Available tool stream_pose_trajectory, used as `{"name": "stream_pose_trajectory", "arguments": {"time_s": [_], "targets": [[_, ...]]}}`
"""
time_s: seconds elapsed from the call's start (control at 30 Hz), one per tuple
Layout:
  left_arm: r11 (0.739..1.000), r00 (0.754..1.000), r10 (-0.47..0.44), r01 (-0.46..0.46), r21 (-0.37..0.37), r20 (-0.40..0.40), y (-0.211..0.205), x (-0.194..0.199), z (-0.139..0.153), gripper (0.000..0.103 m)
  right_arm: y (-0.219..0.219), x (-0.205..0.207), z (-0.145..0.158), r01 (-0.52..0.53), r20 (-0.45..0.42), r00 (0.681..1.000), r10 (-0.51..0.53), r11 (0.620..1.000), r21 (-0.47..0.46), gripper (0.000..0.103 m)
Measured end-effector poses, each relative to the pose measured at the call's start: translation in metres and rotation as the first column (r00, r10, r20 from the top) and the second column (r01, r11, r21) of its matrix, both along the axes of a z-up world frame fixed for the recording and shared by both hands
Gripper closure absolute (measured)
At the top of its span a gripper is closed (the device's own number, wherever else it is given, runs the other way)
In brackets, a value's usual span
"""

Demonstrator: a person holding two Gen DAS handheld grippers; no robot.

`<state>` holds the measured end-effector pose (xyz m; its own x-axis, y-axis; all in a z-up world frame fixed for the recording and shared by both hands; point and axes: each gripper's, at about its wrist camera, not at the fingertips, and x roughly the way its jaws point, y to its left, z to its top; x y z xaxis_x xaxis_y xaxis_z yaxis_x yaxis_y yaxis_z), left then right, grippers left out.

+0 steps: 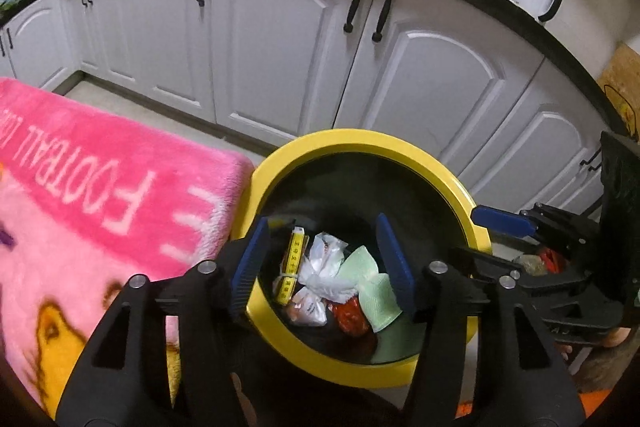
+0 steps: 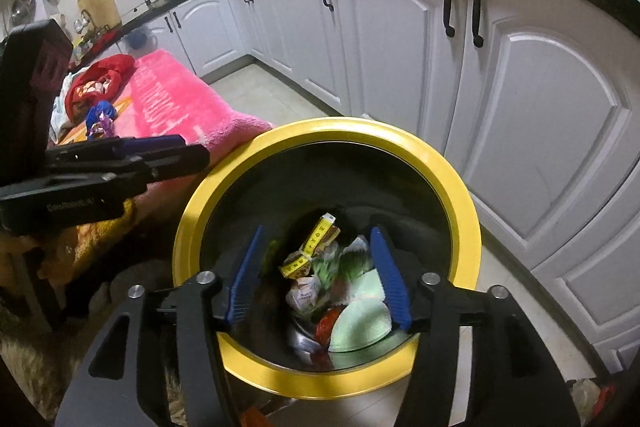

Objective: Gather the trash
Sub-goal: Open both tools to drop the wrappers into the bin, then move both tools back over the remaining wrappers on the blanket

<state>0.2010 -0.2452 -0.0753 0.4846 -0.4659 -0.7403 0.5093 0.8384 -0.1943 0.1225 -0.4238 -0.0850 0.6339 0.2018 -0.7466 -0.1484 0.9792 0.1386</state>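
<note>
Both grippers' fingers (image 1: 394,263) (image 2: 390,277) gape empty above the upright yellow-rimmed bin (image 1: 432,163), trash (image 1: 320,267) inside.

1 yellow-rimmed bin (image 1: 362,143), 1 pink blanket (image 1: 100,195), 2 grippers, approx 6 trash pcs (image 1: 320,267) inside.

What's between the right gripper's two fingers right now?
Nothing held: between the right gripper fingers, open, shows only trash down inside the yellow bin, in the right wrist view.

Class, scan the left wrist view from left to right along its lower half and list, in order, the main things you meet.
Pink blanket → left tool over the yellow-rimmed trash bin → right tool.
</note>
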Motion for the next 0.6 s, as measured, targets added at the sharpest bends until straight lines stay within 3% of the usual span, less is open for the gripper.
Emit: {"name": "stream_pose_trajectory", "arguments": {"time_s": [0.37, 0.47, 0.6], "targets": [[0.996, 0.994, 0.079, -0.076, -0.047, 0.069, 0.029, -0.009, 0.027, 0.017, -0.002, -0.004, 0.018, 0.030, 0.054, 0.998, -0.030, 1.000, 0.002, 0.033], [0.994, 0.991, 0.103, -0.099, -0.052, 0.087, 0.039, -0.011, 0.033, 0.011, 0.000, -0.004, 0.025, 0.035, 0.076, 0.997, -0.034, 0.999, -0.008, 0.030], [0.989, 0.983, 0.141, -0.135, -0.061, 0.116, 0.054, -0.017, 0.043, 0.011, 0.003, -0.008, 0.035, 0.040, 0.106, 0.994, -0.038, 0.999, -0.016, 0.024]]}}
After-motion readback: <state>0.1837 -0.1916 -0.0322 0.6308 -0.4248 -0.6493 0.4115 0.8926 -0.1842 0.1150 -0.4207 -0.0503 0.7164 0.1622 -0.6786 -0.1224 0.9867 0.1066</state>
